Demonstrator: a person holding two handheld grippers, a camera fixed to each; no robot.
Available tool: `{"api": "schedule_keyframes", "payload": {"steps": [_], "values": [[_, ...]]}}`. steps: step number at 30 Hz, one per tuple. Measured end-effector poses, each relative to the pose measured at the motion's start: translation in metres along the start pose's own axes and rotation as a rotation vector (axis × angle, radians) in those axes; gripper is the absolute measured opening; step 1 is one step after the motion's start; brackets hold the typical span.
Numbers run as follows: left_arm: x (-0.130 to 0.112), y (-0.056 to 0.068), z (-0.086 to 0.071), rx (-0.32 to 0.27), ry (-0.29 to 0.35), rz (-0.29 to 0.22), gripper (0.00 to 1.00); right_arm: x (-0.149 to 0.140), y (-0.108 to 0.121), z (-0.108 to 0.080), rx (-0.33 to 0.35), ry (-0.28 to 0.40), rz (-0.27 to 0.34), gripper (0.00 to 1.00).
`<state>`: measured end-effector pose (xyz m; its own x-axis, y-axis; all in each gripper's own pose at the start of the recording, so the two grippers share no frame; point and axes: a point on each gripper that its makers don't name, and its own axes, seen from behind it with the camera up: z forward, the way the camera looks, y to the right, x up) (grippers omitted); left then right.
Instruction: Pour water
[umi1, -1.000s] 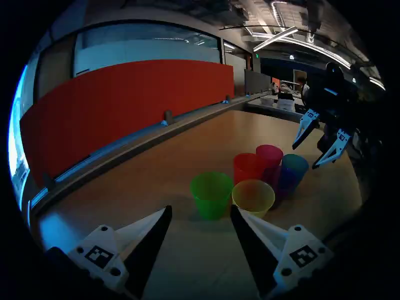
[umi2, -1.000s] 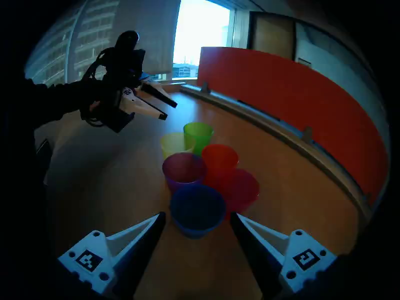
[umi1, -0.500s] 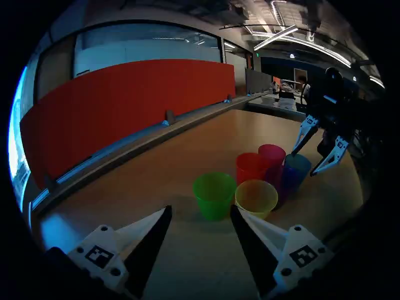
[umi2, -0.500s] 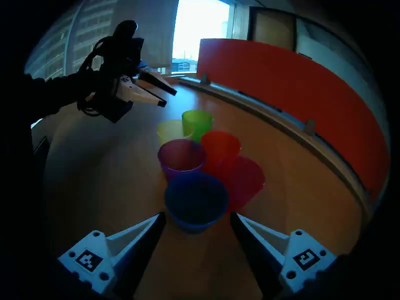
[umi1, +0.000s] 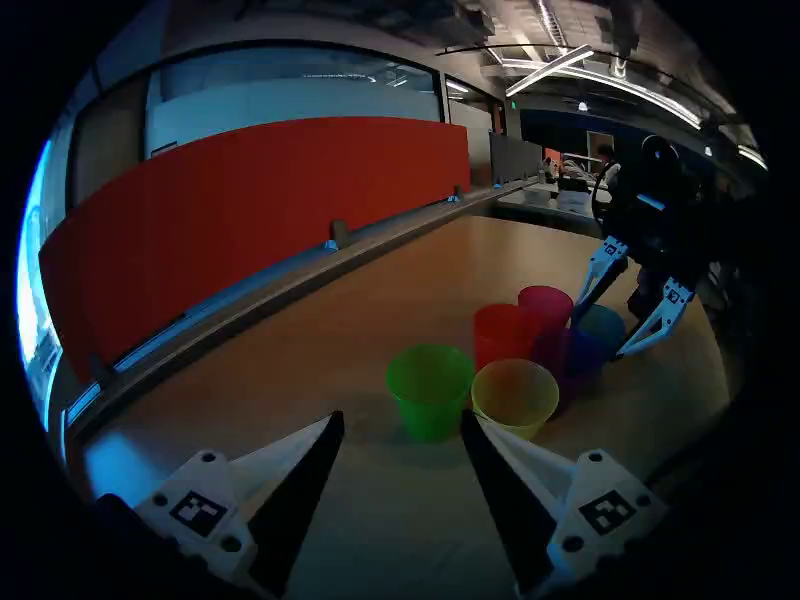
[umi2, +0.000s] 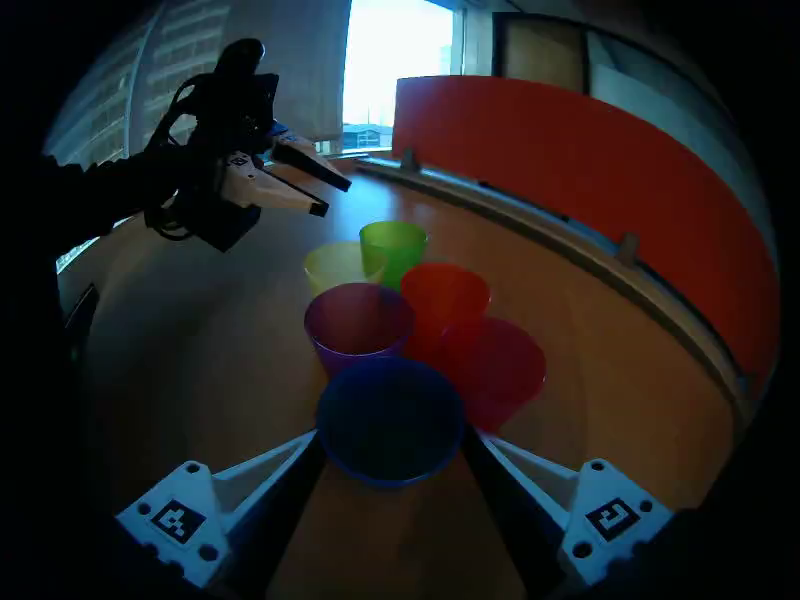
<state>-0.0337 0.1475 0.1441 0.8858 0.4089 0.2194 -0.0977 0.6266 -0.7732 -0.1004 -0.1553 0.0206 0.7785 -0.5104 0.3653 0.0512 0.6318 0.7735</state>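
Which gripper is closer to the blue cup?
Right. The right gripper has the blue cup between its open fingertips. The left gripper is held at the far end of the cluster, by the green cup and yellow cup.

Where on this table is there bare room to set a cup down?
Bare table runs between the green cup and the rail under the red partition, and beyond the pink cup toward the far end. Crowded: the six bunched cups, where the right hand-held gripper brackets the blue cup.
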Motion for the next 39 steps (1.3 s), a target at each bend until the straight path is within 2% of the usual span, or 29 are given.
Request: {"api": "schedule_keyframes", "payload": {"steps": [9,11,13,21,27,39], "values": [[-0.001,0.001,0.001,-0.001,-0.003,0.002,0.86,0.003,-0.001,0.010,0.010,0.015,0.000,0.99],[-0.001,0.000,0.001,0.001,-0.003,0.002,0.86,0.004,-0.002,0.010,0.012,0.020,0.002,0.97],[-0.001,0.000,0.001,0.001,-0.003,0.001,0.86,0.004,-0.003,0.011,0.015,0.023,0.005,0.91],[-0.001,0.000,0.000,0.001,-0.004,0.002,0.86,0.002,-0.002,0.010,0.019,0.029,0.006,0.90],[-0.002,-0.001,0.002,-0.003,-0.013,0.001,0.86,0.002,-0.001,0.006,0.013,0.043,0.006,0.90],[-0.009,0.004,0.010,-0.021,-0.054,0.018,0.86,0.024,0.001,-0.015,-0.006,0.124,0.012,0.90]]}}
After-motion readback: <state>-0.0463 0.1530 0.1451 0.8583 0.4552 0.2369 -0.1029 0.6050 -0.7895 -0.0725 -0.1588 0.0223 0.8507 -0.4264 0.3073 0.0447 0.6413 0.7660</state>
